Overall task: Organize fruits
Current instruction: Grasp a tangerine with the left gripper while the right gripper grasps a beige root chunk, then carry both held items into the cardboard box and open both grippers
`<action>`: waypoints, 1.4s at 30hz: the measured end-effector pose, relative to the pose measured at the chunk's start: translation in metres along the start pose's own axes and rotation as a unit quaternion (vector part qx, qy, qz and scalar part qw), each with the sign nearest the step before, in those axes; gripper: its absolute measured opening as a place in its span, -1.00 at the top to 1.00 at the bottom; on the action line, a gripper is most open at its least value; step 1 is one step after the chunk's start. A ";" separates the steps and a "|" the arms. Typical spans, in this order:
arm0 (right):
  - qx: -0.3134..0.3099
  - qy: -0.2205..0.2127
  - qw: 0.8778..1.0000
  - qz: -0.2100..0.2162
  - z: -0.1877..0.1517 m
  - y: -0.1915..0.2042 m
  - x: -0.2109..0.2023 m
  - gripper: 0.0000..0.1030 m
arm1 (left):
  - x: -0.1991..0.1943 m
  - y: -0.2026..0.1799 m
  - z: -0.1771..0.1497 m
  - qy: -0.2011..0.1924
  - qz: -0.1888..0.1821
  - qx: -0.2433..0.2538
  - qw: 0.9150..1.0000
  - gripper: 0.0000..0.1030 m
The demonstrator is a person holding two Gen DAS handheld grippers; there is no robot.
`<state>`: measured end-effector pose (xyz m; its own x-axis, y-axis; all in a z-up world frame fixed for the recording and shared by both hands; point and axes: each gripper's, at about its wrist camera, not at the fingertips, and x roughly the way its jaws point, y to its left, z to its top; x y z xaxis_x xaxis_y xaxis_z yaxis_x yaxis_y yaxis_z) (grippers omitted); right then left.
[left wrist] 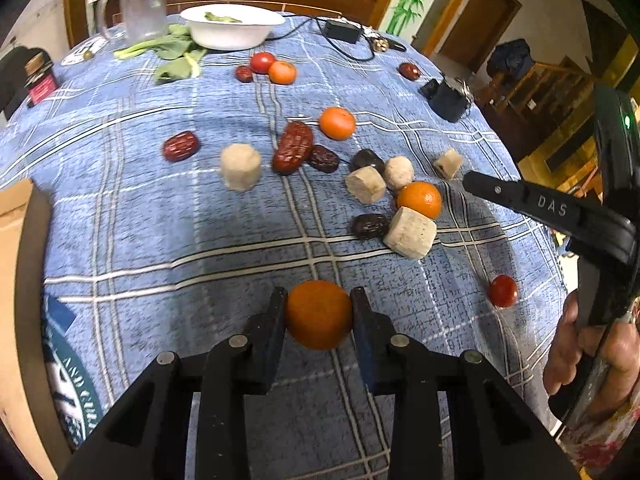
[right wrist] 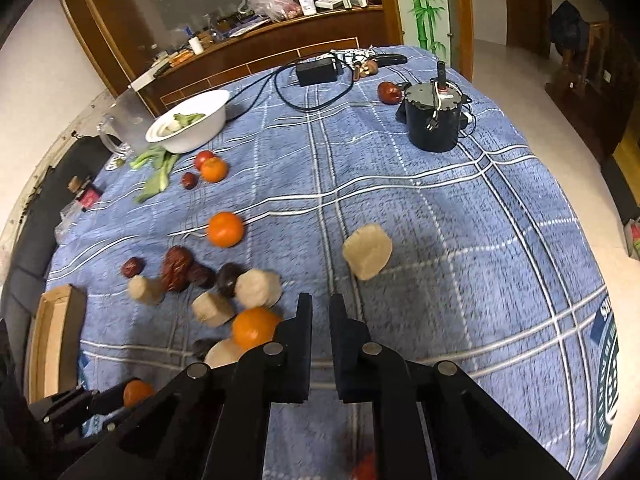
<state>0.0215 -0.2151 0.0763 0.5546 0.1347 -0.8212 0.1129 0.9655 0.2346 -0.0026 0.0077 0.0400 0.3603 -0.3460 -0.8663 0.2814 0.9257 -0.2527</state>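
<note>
Little looks sorted yet. On the left, the left gripper (left wrist: 319, 312) has its jaws pinching a tangerine (left wrist: 319, 314) at the near tabletop (left wrist: 120, 208). Mid-table, dates (left wrist: 181, 146), more tangerines and pale chunks (left wrist: 240, 167) lie scattered. Right gripper (right wrist: 321, 312): jaws pressed nearly together, empty.

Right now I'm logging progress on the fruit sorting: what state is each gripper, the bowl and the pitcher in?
left gripper: shut on small orange, jaws pressing both its sides
right gripper: shut, nothing between jaws
white bowl: upright, some greens inside
plastic pitcher: upright, looks empty
</note>
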 end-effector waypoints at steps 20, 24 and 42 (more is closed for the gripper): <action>-0.006 0.004 0.998 -0.068 0.034 -0.026 0.044 0.29 | -0.021 0.027 -0.012 -0.008 0.017 -0.028 0.999 0.41; 0.006 -0.003 0.999 -0.042 0.027 -0.018 0.024 0.29 | -0.022 0.035 -0.009 -0.011 0.011 -0.037 0.999 0.41; -0.152 0.082 0.960 0.218 -0.039 0.288 0.028 0.26 | -0.102 0.235 -0.006 -0.045 0.134 -0.130 0.981 0.41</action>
<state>0.0373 0.0756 0.1000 0.3540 0.5501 -0.7564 -0.3610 0.8264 0.4321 0.0216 0.2617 0.0664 0.4716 -0.0870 -0.8775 -0.0657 0.9889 -0.1333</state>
